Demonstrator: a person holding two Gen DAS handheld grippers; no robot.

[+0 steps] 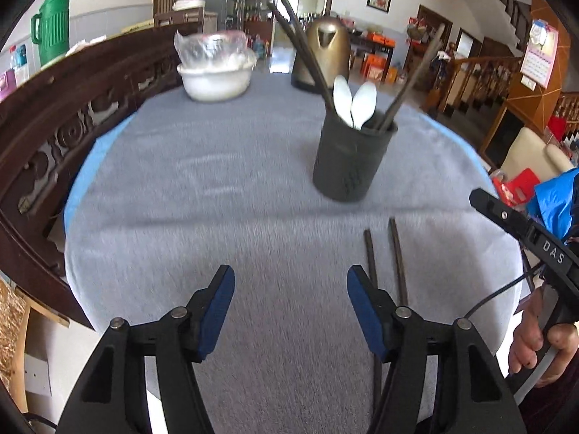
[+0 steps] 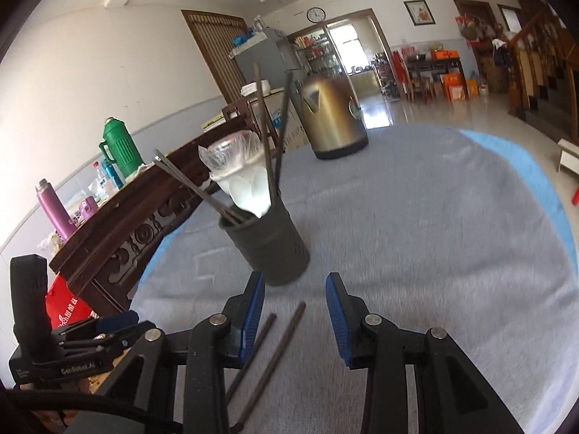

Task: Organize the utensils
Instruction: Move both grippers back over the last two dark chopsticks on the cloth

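A dark round utensil holder (image 1: 348, 155) stands on the grey tablecloth, with two white spoons (image 1: 354, 103) and several dark chopsticks in it; it also shows in the right wrist view (image 2: 269, 249). Two dark chopsticks (image 1: 385, 260) lie flat on the cloth in front of the holder. My left gripper (image 1: 289, 311) is open and empty, left of the loose chopsticks. My right gripper (image 2: 295, 322) is open, and the two loose chopsticks (image 2: 278, 343) lie on the cloth below its blue pads, between the jaws and toward the left one.
A white bowl (image 1: 216, 79) with a plastic bag on it and a bronze kettle (image 1: 325, 52) stand at the far side of the table (image 1: 202, 188). A carved dark wooden bench (image 1: 58, 130) runs along the table's left. The right gripper's body (image 1: 535, 249) shows at the left view's right edge.
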